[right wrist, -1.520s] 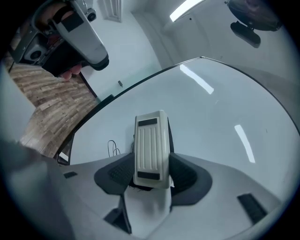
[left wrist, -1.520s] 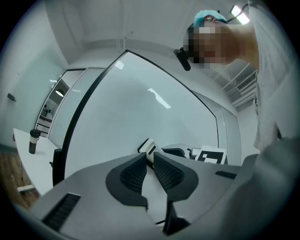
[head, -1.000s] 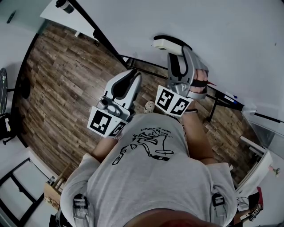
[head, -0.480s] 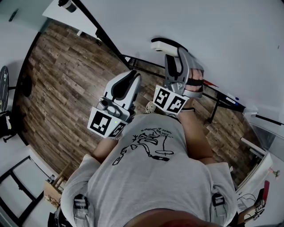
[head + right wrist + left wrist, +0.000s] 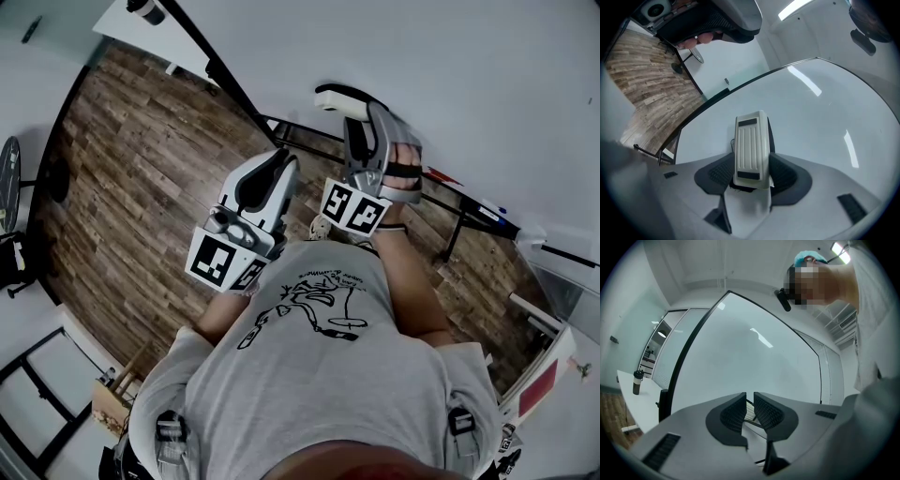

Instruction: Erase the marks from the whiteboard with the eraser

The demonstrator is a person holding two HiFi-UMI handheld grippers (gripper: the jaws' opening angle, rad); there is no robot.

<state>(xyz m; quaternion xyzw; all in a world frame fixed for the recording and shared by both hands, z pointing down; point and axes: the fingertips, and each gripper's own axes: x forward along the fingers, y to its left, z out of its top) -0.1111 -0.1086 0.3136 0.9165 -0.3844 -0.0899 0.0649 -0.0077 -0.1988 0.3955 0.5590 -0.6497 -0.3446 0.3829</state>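
Note:
The whiteboard (image 5: 487, 84) fills the upper right of the head view and looks plain white there. My right gripper (image 5: 360, 120) is shut on the cream eraser (image 5: 339, 99), whose black felt side lies against the board. In the right gripper view the eraser (image 5: 751, 147) stands upright between the jaws over the whiteboard (image 5: 820, 112), with a small dark mark (image 5: 732, 141) showing at its left edge. My left gripper (image 5: 279, 161) hangs lower, off the board, with its jaws nearly touching and nothing between them; the left gripper view shows the whiteboard (image 5: 754, 352) ahead of the left gripper (image 5: 749, 405).
The board stands on a black frame (image 5: 225, 80) over a wooden floor (image 5: 131, 159). Markers (image 5: 483, 204) lie on the ledge at the right. A white table with a dark bottle (image 5: 636, 382) stands to the left. Shelving and boxes sit at the lower left and right edges.
My right gripper has slid the eraser up and to the left along the board. The left gripper has stayed where it was.

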